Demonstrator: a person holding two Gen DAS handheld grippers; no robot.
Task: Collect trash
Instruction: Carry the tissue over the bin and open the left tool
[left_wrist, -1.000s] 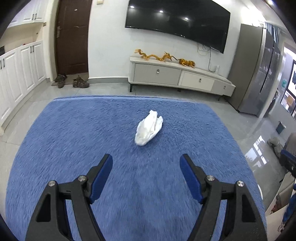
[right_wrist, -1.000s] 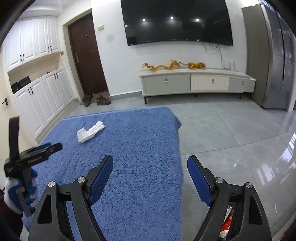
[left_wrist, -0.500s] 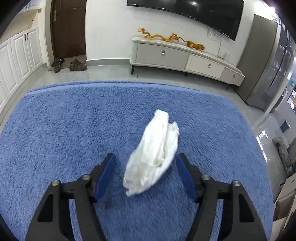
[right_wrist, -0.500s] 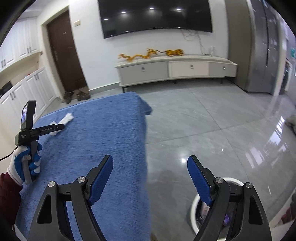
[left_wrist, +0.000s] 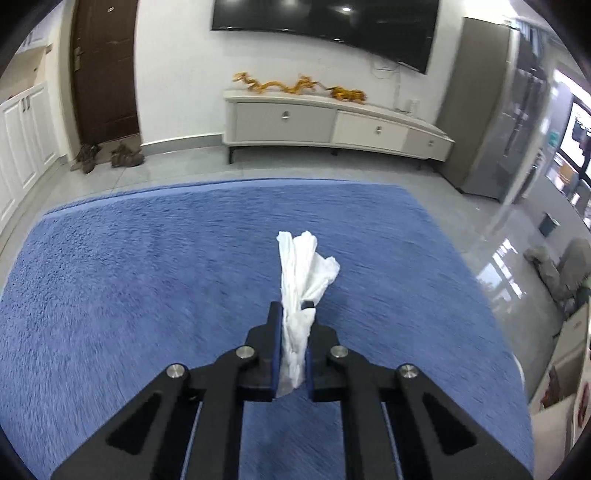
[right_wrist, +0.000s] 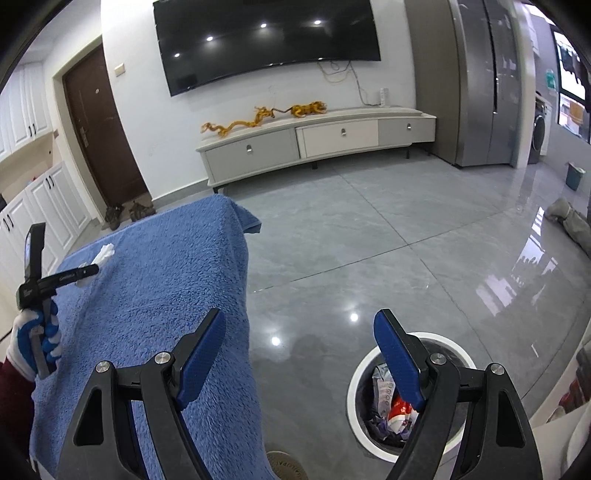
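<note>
Black tongs (right_wrist: 299, 354), blue pads (right_wrist: 397, 363), silver screws; white-blue glove (right_wrist: 35, 341).

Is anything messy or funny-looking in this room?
A little. The blue blanket has a corner flopped over at its far edge. The left gripper is pinching a crumpled tissue. The bin on the floor already holds trash.

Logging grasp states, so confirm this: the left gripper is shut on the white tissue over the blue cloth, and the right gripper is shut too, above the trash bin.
One error: the right gripper is open and holds nothing, as the right wrist view shows, above the trash bin. The left gripper is indeed shut on the white tissue over the blue cloth.
</note>
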